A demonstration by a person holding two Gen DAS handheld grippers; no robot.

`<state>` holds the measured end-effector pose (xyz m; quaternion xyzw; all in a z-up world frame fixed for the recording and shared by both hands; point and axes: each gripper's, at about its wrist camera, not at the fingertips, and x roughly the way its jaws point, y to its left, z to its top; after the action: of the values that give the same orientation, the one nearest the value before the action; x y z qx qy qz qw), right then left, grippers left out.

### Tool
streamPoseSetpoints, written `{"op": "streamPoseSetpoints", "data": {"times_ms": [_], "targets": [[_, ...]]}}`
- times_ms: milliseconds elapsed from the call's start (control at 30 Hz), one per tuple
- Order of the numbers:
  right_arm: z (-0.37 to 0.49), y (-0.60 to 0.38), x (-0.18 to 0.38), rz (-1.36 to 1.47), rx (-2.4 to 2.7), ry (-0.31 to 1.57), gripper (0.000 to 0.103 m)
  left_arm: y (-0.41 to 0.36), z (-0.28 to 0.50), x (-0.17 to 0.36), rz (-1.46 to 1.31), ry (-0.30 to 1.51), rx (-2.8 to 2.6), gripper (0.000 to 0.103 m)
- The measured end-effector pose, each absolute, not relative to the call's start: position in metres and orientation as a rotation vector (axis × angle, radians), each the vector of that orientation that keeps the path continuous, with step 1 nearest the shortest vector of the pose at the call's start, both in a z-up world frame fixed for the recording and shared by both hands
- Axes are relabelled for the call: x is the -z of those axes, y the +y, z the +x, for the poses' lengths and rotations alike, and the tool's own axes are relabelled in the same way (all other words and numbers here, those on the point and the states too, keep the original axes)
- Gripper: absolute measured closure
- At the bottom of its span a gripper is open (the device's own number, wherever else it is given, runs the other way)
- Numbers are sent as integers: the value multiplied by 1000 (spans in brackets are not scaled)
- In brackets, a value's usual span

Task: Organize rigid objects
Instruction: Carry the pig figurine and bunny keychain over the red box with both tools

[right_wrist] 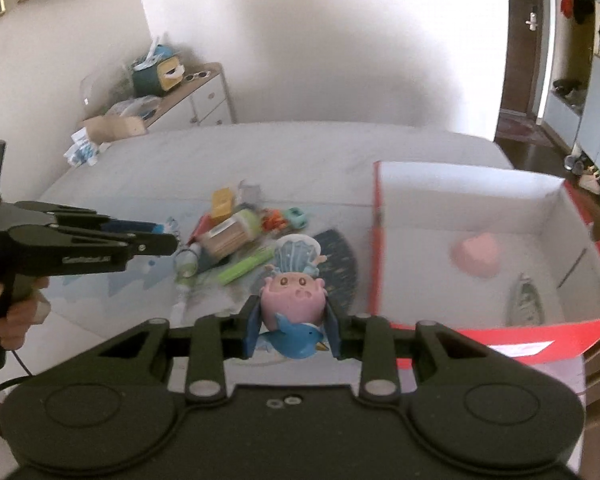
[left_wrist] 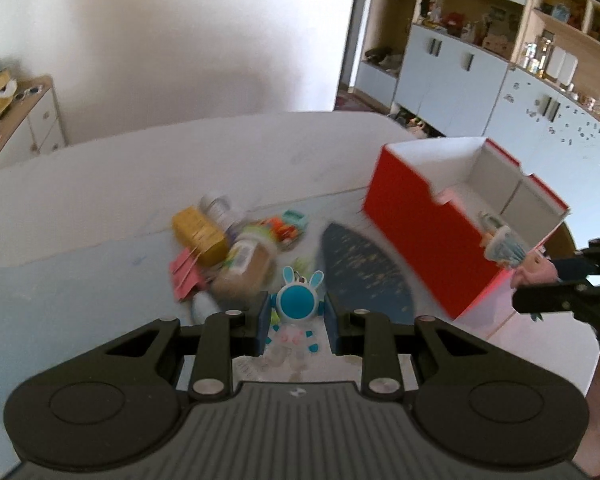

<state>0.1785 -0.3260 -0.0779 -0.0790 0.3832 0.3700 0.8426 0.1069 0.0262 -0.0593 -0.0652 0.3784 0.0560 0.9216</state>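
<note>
My left gripper is shut on a blue and white bunny toy, held above the pale table. Off to the right, my right gripper is shut on a pink figurine. In the right wrist view that right gripper clamps the pink figurine, which has a blue bird and a shell, between its blue pads. The open red box with white walls stands just right of it. The left gripper hangs at the left, held by a hand.
A pile of items lies mid-table: a yellow box, a jar, pink cards, a green marker and a dark fan. Inside the box sit a pink object and a folded fan. Cabinets line the room's right side.
</note>
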Motion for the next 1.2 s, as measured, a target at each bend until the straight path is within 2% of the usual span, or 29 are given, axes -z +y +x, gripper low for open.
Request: {"op": "streamPoseSetpoints", "data": {"times_ms": [900, 1200], "targets": [[306, -435, 92, -183, -695, 813, 71, -117, 232, 18, -59, 726, 7, 76], [348, -441, 110, -231, -669, 836, 71, -156, 283, 33, -21, 774, 33, 76]]}}
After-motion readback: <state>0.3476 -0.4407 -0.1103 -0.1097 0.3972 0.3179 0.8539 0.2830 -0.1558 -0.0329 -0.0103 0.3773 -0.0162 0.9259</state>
